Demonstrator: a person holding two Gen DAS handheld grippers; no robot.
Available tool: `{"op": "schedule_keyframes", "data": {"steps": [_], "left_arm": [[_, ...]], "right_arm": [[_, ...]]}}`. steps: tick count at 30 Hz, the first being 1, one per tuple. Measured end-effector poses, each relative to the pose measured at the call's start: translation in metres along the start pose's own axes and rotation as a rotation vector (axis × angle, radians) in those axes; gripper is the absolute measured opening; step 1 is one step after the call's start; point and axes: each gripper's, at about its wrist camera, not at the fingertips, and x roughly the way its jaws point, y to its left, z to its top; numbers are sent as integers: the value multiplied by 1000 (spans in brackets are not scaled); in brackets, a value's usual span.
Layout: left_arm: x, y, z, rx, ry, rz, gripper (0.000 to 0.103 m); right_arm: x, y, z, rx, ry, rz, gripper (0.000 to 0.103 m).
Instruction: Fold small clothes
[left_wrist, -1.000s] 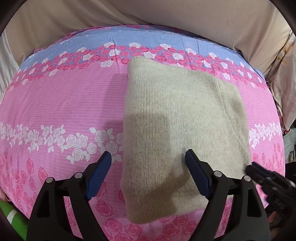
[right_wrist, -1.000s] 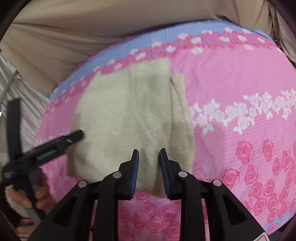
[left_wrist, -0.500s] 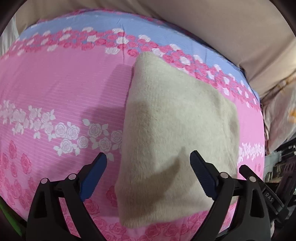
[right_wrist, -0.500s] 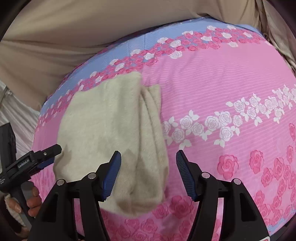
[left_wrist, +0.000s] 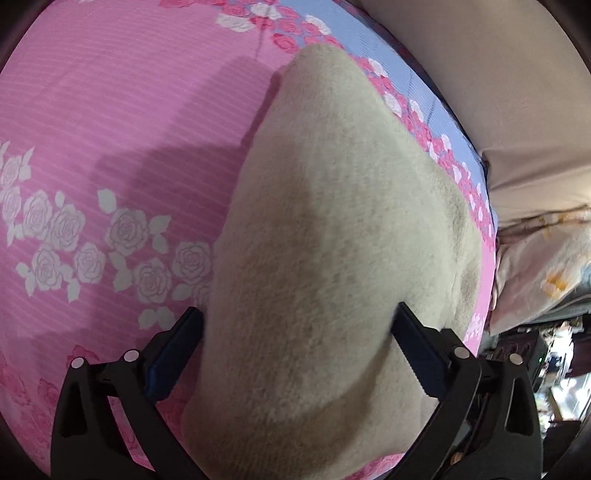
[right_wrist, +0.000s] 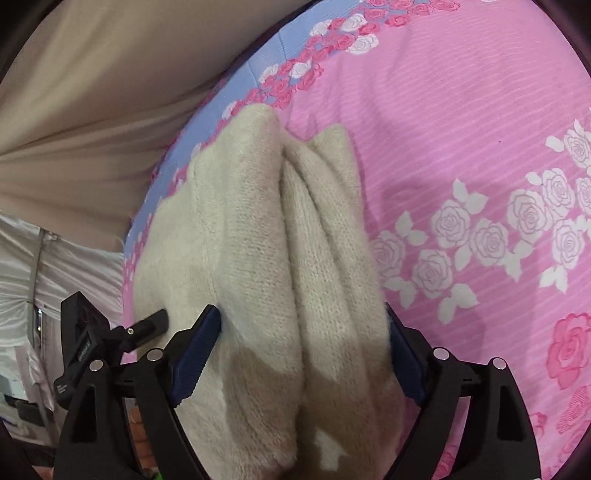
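A folded beige knit garment (left_wrist: 332, 229) lies on the pink rose-print bedsheet (left_wrist: 110, 129). My left gripper (left_wrist: 295, 339) is open, its jaws straddling the garment's near left end, which bulges up between them. The garment also shows in the right wrist view (right_wrist: 266, 236), with folded layers stacked along its right side. My right gripper (right_wrist: 303, 343) is open, its jaws straddling the near right end. The left gripper's tip (right_wrist: 147, 325) shows at the garment's left edge in the right wrist view.
The sheet (right_wrist: 461, 129) has a blue border with roses at the far edge. A beige cover (left_wrist: 480, 74) lies behind the bed. Pale floral bedding (left_wrist: 546, 258) and clutter sit off the right side. White fabric (right_wrist: 44, 266) hangs at the left.
Both grippers moved down and forward onto the garment's near edge. The right gripper opened from nearly shut to wide. The garment now fills the space between both pairs of jaws.
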Motion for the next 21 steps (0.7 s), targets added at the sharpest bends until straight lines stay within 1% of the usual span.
{"op": "schedule_keyframes", "data": {"steps": [1, 2, 3, 5, 8, 13, 14, 16, 18, 19, 21], "left_arm": [[-1, -6, 0, 21, 1, -10, 84], [-3, -12, 1, 32, -2, 6, 79], [-5, -17, 0, 45, -4, 15, 76], [-12, -29, 0, 86, 0, 25, 60], [-26, -49, -2, 154, 6, 18, 48], [-47, -84, -10, 216, 17, -86, 46], [-49, -93, -13, 240, 20, -110, 46], [-44, -105, -21, 275, 24, -134, 47], [-28, -109, -28, 284, 39, -128, 50], [-19, -107, -32, 280, 49, -117, 51], [4, -103, -40, 280, 69, -34, 53]], "right_arm": [[0, 1, 2, 9, -2, 11, 52], [-3, 4, 2, 5, -10, 8, 44], [-7, 8, 2, -10, -20, 3, 42], [-19, 18, 2, -32, -46, -6, 36], [-43, 26, 2, -42, -97, 7, 33], [-96, 22, -7, -31, -187, -4, 33], [-107, 19, -10, -31, -206, -15, 33], [-124, 8, -19, -26, -227, -42, 33], [-122, -6, -24, -14, -220, -71, 34], [-118, -17, -26, -11, -202, -91, 36], [-97, -36, -29, -5, -151, -165, 41]]}}
